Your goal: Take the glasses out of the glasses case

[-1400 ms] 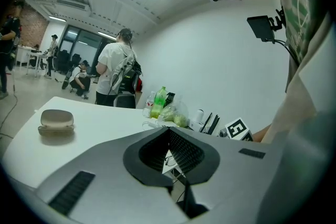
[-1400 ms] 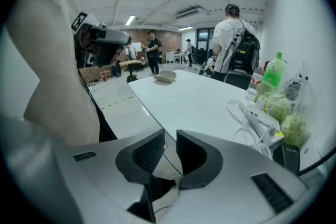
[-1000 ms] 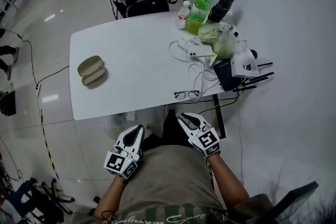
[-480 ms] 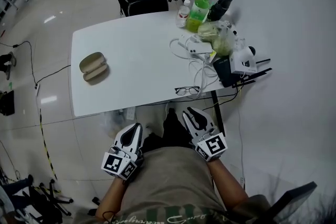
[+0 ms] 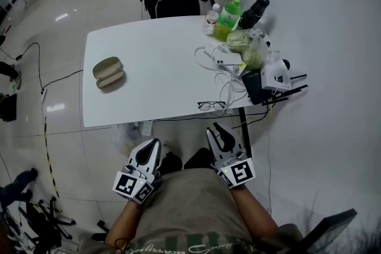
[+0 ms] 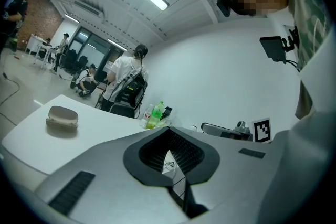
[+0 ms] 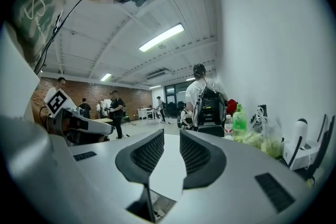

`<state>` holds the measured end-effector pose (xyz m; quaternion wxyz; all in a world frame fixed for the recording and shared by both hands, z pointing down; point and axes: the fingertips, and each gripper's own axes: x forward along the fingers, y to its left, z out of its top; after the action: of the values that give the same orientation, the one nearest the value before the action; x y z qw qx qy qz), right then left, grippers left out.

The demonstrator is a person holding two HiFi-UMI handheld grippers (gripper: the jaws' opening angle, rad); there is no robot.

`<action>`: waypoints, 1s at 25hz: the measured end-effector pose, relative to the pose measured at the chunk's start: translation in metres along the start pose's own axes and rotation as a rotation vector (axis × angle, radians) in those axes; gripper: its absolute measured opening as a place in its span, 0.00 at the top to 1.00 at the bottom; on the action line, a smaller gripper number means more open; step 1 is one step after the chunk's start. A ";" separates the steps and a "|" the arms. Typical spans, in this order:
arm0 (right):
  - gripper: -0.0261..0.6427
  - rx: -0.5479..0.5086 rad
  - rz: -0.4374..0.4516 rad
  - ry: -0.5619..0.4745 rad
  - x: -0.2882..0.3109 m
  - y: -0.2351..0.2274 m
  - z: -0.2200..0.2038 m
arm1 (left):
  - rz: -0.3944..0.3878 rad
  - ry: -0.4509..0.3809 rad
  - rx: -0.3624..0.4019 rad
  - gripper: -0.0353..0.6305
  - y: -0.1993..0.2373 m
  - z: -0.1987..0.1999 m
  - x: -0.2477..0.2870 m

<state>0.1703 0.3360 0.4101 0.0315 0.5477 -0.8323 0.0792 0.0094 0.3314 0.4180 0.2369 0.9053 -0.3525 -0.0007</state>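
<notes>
White table [image 5: 155, 62] in the head view: glasses case [image 5: 109, 72] at 9 o'clock, glasses [image 5: 212, 106] at 5 o'clock, outside it. Left gripper view: left gripper [image 6: 168, 131] jaw tips together, nothing held. Right gripper view: right gripper [image 7: 171, 136] jaws apart, nothing between.

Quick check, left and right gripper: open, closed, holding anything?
Left gripper: closed, nothing between its jaws.
Right gripper: open, jaws apart, holding nothing.
</notes>
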 end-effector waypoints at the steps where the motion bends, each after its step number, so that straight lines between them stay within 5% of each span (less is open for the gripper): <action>1: 0.85 -0.005 0.009 -0.009 0.001 -0.001 0.004 | 0.011 -0.004 0.004 0.94 -0.001 0.002 0.001; 6: 0.78 -0.010 0.052 -0.034 0.000 -0.012 0.024 | 0.060 -0.023 0.016 0.94 -0.020 0.017 0.017; 17: 0.79 0.036 0.142 -0.133 -0.048 -0.019 0.052 | 0.050 -0.047 0.102 0.94 -0.094 0.012 0.046; 19: 0.93 0.026 0.165 -0.143 -0.058 -0.020 0.053 | 0.059 -0.053 0.109 0.94 -0.102 0.008 0.044; 25: 0.94 -0.048 0.177 -0.120 -0.087 -0.032 0.042 | 0.086 -0.048 0.108 0.94 -0.134 -0.012 0.050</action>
<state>0.2354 0.3959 0.3598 -0.0124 0.4750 -0.8794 0.0287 0.1345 0.3902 0.3790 0.1788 0.9007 -0.3959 0.0069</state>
